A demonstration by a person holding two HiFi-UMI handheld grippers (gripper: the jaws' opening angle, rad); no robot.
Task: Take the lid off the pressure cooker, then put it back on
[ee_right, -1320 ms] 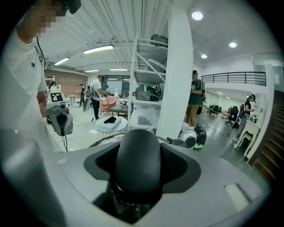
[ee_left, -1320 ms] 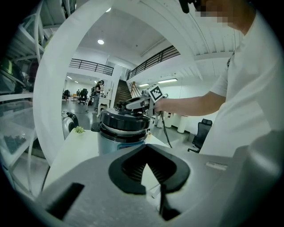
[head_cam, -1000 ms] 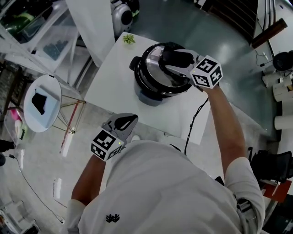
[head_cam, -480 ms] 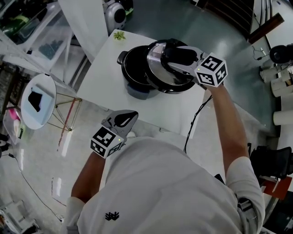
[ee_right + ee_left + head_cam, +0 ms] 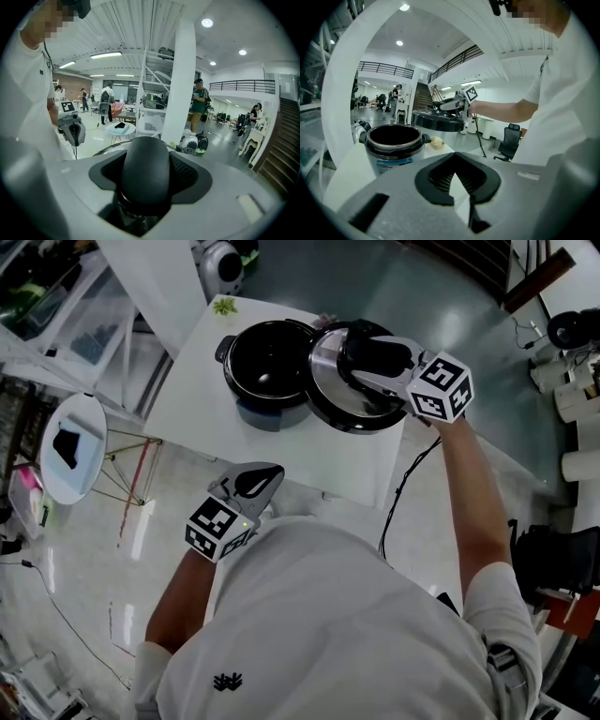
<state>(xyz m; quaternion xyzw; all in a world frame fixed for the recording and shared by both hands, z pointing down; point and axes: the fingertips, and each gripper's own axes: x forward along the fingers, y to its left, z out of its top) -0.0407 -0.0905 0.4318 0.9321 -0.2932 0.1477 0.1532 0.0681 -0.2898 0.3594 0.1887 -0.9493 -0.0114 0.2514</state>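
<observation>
The black pressure cooker pot [image 5: 267,371] stands uncovered on the white table [image 5: 192,404], its dark inside showing; the left gripper view has this pot [image 5: 393,143] too. My right gripper [image 5: 364,357] is shut on the black handle [image 5: 145,171] of the steel lid [image 5: 349,399]. The lid hangs just right of the pot, over the table's right side. The lid [image 5: 438,119] is clear of the pot rim. My left gripper [image 5: 247,487] hovers at the table's near edge with its jaws together and nothing between them.
A small green plant [image 5: 225,306] sits at the table's far corner. A black power cord [image 5: 403,484] drops off the right edge. A round side table [image 5: 73,448] stands to the left, shelving behind it. A black chair [image 5: 558,568] is at the right.
My right gripper has carried the lid off the pot and to the right, leaving the pot uncovered. The left gripper stays shut near the table's front edge.
</observation>
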